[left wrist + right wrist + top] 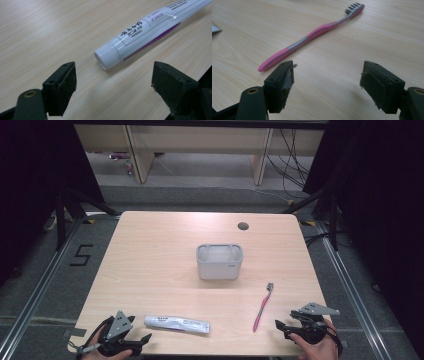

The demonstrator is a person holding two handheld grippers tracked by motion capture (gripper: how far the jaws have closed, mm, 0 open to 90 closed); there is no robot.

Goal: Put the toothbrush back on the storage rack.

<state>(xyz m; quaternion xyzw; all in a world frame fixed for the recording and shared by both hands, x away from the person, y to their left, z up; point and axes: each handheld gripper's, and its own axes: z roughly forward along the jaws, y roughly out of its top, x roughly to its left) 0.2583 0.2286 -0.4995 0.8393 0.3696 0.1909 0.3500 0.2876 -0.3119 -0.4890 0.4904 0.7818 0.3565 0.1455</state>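
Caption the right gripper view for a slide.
Open right tool poised over the wooden table, just short of a pink toothbrush lying flat.

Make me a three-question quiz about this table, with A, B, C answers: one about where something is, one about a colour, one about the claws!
1. Where does the toothpaste tube lie?
A. inside the holder
B. near the left claw
C. on the floor

2. What colour is the toothbrush handle?
A. pink
B. green
C. yellow

3. How is the right claw?
A. shut on the toothbrush
B. shut on nothing
C. open

Answers: B, its cap lies just ahead of that claw; A, pink with grey; C, its jaws stand apart, holding nothing.
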